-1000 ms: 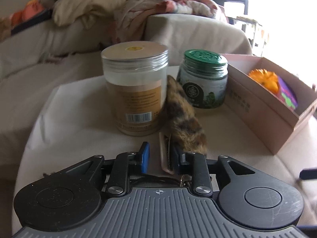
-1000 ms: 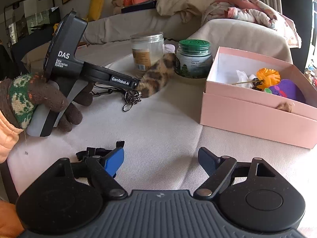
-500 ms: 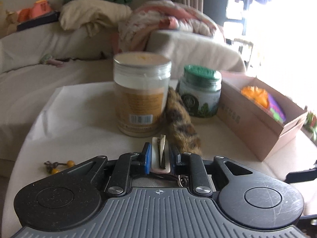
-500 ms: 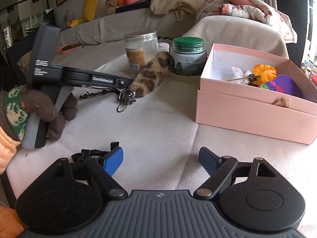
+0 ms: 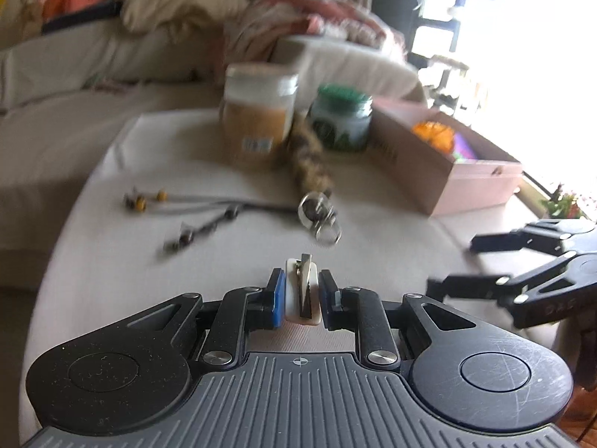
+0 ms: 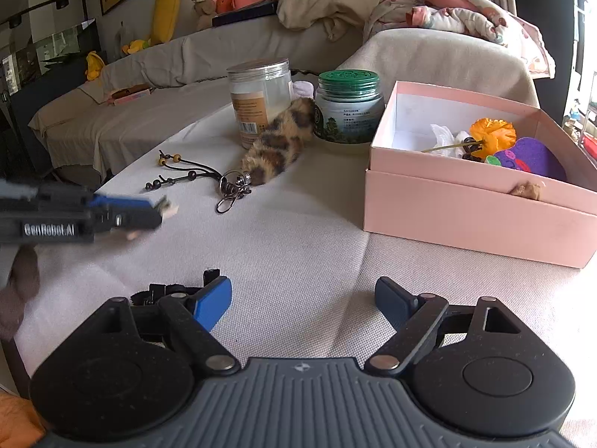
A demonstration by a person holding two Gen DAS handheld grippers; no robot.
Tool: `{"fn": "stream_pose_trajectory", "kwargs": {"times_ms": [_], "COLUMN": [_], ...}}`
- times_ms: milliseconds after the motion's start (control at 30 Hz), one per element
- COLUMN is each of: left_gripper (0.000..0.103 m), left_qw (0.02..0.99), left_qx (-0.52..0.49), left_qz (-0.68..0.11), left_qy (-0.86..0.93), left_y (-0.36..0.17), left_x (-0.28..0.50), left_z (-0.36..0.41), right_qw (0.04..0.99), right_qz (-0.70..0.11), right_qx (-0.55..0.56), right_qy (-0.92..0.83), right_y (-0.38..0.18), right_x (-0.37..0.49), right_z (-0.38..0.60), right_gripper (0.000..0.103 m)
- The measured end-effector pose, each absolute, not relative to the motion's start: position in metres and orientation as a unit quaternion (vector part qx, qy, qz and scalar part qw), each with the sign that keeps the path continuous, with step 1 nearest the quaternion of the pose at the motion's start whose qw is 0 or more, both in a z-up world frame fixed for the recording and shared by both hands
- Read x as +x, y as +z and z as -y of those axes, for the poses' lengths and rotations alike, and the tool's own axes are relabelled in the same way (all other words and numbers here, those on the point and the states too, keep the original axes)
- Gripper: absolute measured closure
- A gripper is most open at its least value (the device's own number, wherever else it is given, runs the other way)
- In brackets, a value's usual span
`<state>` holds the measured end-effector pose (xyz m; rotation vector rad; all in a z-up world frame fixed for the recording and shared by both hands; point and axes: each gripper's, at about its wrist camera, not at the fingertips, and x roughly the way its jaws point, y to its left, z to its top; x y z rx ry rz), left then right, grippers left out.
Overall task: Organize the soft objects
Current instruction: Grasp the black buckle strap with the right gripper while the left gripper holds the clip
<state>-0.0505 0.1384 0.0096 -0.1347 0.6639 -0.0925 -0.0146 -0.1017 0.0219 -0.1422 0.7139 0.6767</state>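
Left gripper (image 5: 301,291) withdrawn, clamping white hair clip (image 5: 303,295).

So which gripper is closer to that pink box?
Probably right. The right gripper hangs open, with the pink box just ahead to its right. The left gripper, shut on a hair clip, sits farther off across the table.

right gripper (image 6: 302,300) jaws apart | leopard plush (image 6: 278,145) beside pink box (image 6: 477,201)
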Motion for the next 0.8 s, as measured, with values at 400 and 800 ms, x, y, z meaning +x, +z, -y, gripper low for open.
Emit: {"fn": "stream_pose_trajectory", "kwargs": {"times_ms": [400,800], "left_gripper": [0.08,0.081], "left_qw": [0.956,0.954], "left_qx": [-0.094,-0.128], "left_qz": [-0.276,-0.272], "left_qy": [-0.008,-0.015], "left_y": [-0.007,-0.008], "left_x": [-0.065,-0.065], "left_z": [-0.135,-0.142], "right_qw": [0.885,0.83], "right_qz": [-0.342,-0.338], "right_qx": [-0.065,-0.117], "right_qy": [0.309,0.427], "right_y": [0.023,0.026], "right_x": [-0.014,-0.066], "right_z": [0.104,0.058], "right_gripper": [0.018,0.02]}}
